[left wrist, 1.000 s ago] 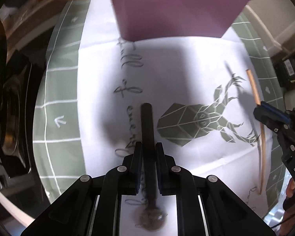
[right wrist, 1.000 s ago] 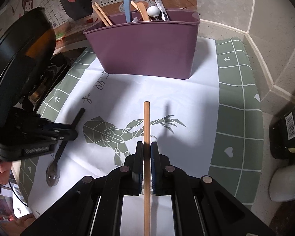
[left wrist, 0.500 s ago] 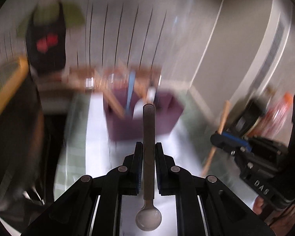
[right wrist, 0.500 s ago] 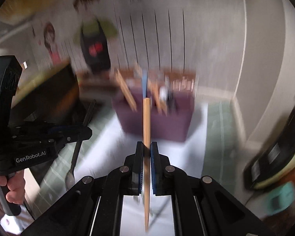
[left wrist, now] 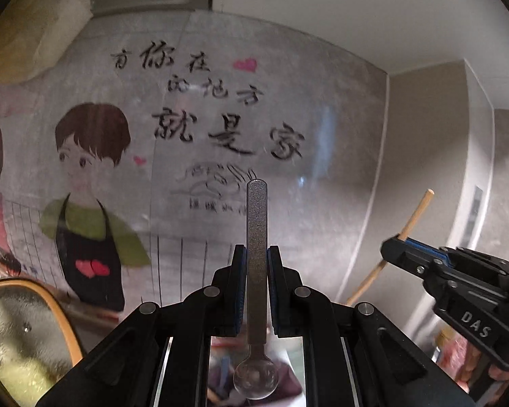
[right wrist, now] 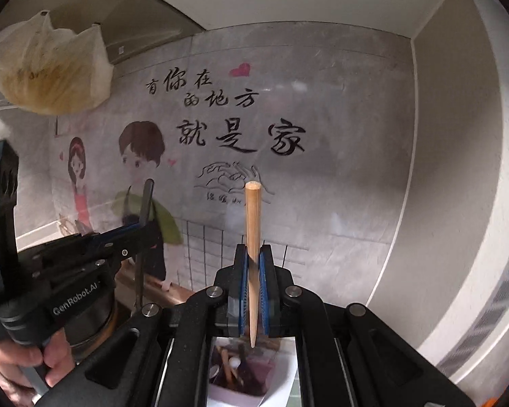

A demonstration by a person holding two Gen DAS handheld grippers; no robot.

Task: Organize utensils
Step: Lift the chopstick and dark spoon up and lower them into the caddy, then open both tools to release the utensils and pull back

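My left gripper [left wrist: 256, 254] is shut on a dark metal spoon [left wrist: 256, 237], handle pointing up and away, bowl hanging below between the arms. My right gripper [right wrist: 253, 252] is shut on a wooden chopstick [right wrist: 252, 224], blunt end up, tip pointing down. Both are raised high, facing the wall. In the left wrist view the right gripper [left wrist: 395, 246] holds the chopstick [left wrist: 417, 215] at the right. In the right wrist view the left gripper [right wrist: 146, 234] carries the spoon [right wrist: 146, 203] at the left. The purple utensil bin [right wrist: 244, 366], with several utensils inside, shows far below between the right gripper's arms.
A grey wall with a cartoon mural and lettering [right wrist: 241, 135] fills both views. A plastic bag [right wrist: 47, 74] hangs at the upper left. A glass pot lid with an orange rim [left wrist: 20, 332] sits low on the left. A hand [right wrist: 13, 366] grips the left tool.
Both grippers have risen from the mat and tilted up toward the wall, each keeping its utensil. The mat and bin have dropped out of the main view.
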